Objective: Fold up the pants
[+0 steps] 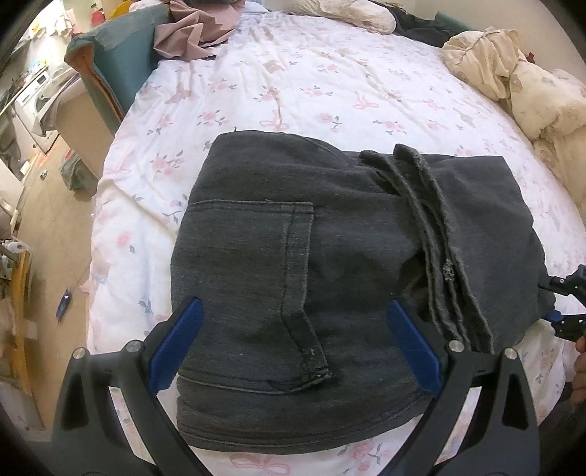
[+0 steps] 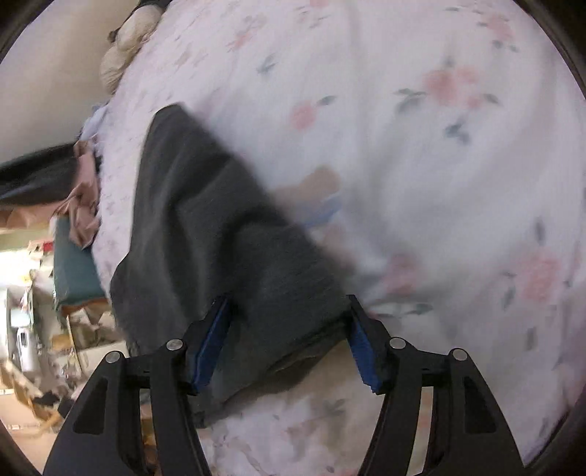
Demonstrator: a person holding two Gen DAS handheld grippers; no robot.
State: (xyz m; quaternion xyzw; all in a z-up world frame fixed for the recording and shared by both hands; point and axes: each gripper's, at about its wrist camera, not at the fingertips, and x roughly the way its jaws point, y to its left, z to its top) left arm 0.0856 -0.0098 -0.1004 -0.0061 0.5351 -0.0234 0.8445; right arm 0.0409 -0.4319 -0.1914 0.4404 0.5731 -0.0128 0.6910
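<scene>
Dark grey pants (image 1: pixel 293 227) lie folded into a thick block on the flowered bed sheet (image 1: pixel 293 84), back pocket up, with the frayed leg hems laid across the right side. My left gripper (image 1: pixel 293 318) hovers open above the near edge, blue pads spread to either side of the pocket. At the pants' right edge, my right gripper (image 1: pixel 564 304) shows small in the left wrist view. In the blurred right wrist view, the right gripper (image 2: pixel 287 307) is open, and a corner of the pants (image 2: pixel 227 238) lies loose between its fingers.
A crumpled cream quilt (image 1: pixel 520 84) is heaped at the bed's right side. Pink cloth (image 1: pixel 190 33) and a teal cushion (image 1: pixel 113 62) sit at the far left corner. Left of the bed, the floor (image 1: pixel 47 234) drops away with clutter and a white appliance.
</scene>
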